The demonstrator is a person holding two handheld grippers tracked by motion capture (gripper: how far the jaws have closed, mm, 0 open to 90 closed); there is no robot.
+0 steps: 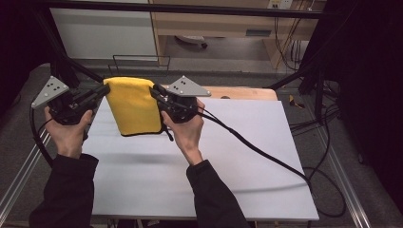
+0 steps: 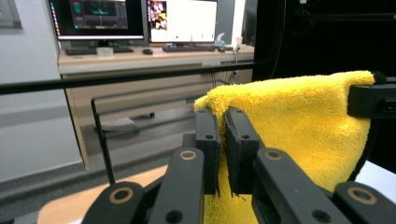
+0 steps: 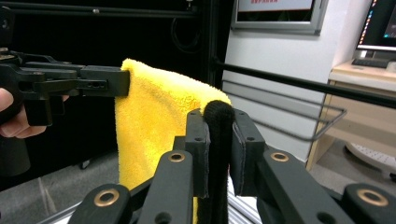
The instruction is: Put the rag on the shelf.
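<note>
White and bare over most of its top, the bench [image 1: 199, 166] reaches wide toward the person, with a strip of wood showing along its far edge. A yellow towel [image 1: 134, 105] hangs lifted over the far left part of the bench, stretched between the two claws by its upper corners, its lower edge low over the white top. The left claw [image 1: 103, 89] is clamped on the towel's left top corner; in the left gripper view the jaws pinch the fluffy yellow edge [image 2: 219, 105] with only a thin slit between them. The right claw [image 1: 154, 91] is clamped on the right top corner, where a black hem [image 3: 219, 140] runs down between its jaws. A black cable [image 1: 256, 149] trails from the right claw across the bench to its right edge. Beyond the far edge stand a black frame bar [image 2: 116, 79] and a wire rack [image 1: 140, 64].
</note>
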